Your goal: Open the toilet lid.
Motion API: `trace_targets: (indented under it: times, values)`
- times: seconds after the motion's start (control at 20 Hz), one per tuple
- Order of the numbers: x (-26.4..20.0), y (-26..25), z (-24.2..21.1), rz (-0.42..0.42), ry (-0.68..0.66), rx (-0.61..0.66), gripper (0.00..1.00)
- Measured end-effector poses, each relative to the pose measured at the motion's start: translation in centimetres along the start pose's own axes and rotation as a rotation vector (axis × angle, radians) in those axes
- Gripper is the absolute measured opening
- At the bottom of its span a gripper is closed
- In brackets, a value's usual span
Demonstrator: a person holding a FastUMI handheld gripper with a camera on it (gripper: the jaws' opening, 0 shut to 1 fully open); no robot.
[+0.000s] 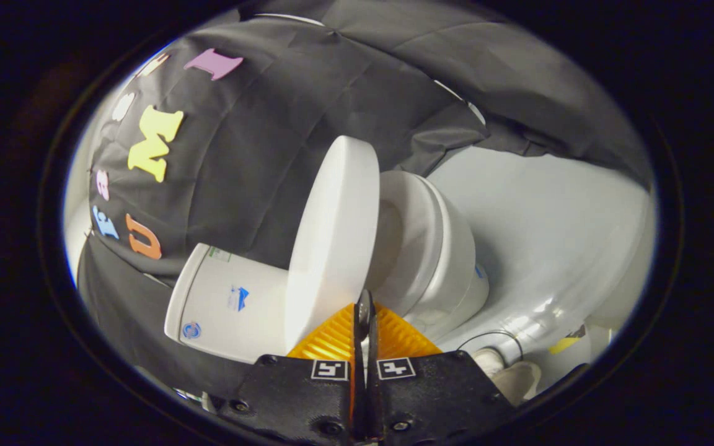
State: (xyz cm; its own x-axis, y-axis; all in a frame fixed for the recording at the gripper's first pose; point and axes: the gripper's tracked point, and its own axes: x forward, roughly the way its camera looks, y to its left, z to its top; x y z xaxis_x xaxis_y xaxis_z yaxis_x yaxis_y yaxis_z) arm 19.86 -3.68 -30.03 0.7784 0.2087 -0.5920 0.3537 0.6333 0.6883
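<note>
**Layout around the toilet bowl**

Lid (332,235) raised on edge between bowl (437,260) and tank (233,303). Seat (403,238) on the bowl. Closed fingers (364,322) just before the lid's edge. Shoe (515,378) on floor (549,223) beside the bowl.

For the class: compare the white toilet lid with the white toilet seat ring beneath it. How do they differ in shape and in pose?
The white toilet lid is a solid oval slab; the white toilet seat ring has an open middle. The lid is swung up, away from the bowl; the seat ring lies flat on the bowl. The lid's edge sits just ahead of the closed gripper; the seat ring lies beyond it. Both are smooth, glossy white.
</note>
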Motion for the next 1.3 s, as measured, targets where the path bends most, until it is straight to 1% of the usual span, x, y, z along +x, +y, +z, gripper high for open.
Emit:
trace_targets:
  times: [0.2, 0.45, 0.8, 1.0, 1.2, 1.3]
  values:
    - [-0.9, 1.6, 0.5, -0.014, -0.005, -0.041, 0.06]
    - [-1.9, 4.9, 0.8, -0.033, -0.014, -0.102, 0.05]
    - [-3.0, 8.4, 0.9, -0.070, 0.000, -0.227, 0.05]
    - [-3.2, 9.7, 1.0, -0.098, 0.000, -0.279, 0.05]
    - [-3.5, 10.2, 1.5, -0.109, -0.006, -0.305, 0.06]
    - [-3.7, 10.5, 1.6, -0.121, -0.004, -0.341, 0.05]
